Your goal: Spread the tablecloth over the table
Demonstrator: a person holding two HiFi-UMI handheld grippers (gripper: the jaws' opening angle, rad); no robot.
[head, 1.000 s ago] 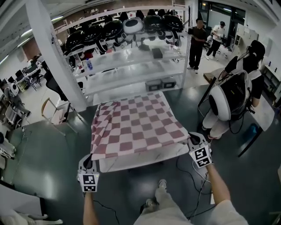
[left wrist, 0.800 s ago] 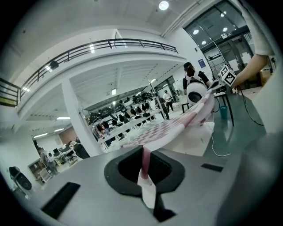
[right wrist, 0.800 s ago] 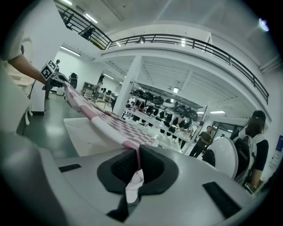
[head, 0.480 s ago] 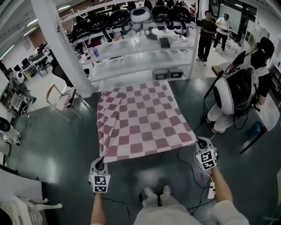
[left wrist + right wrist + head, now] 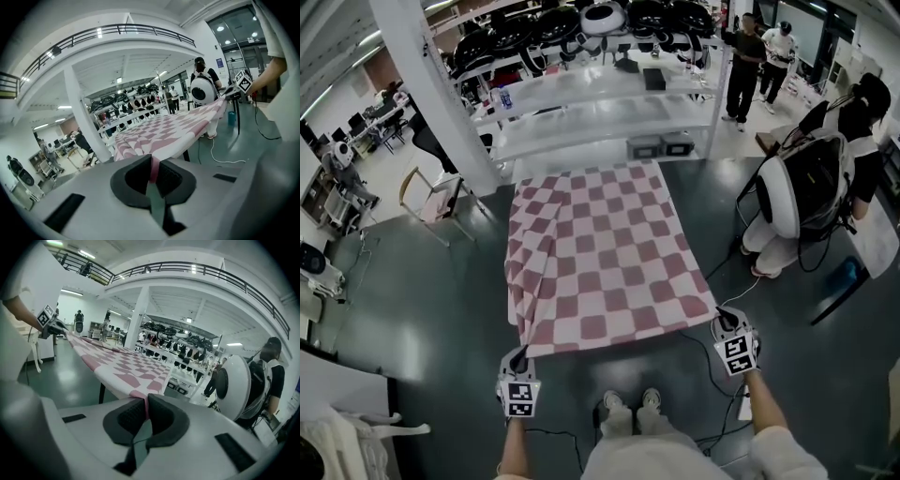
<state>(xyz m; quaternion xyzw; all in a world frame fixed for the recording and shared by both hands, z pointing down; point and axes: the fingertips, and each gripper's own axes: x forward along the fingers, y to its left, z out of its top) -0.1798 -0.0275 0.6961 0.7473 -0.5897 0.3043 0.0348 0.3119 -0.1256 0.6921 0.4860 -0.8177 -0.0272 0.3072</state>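
While the person stands at the near end of the table, the tablecloth, checked in dull red and white, lies stretched along the tabletop from the far end towards the person's feet. Its near edge runs between the two grippers, and its left side hangs in folds over the table's long edge.

Left gripper: jaws closed on the near left corner of the cloth. In the left gripper view a thin strip of pink fabric is pinched between the dark pads.

Right gripper: jaws likewise closed on the near right corner, the fabric edge clamped between its pads.

The cloth's near edge between the two grippers is drawn straight. One dark leg of the table shows beneath the cloth in the right gripper view.

Beyond the far end stands a white shelving rack with dark rounded objects on its top shelf. At the right, a person wearing a large white backpack stands near the table, apart from the cloth. A white pillar and a chair stand to the left.
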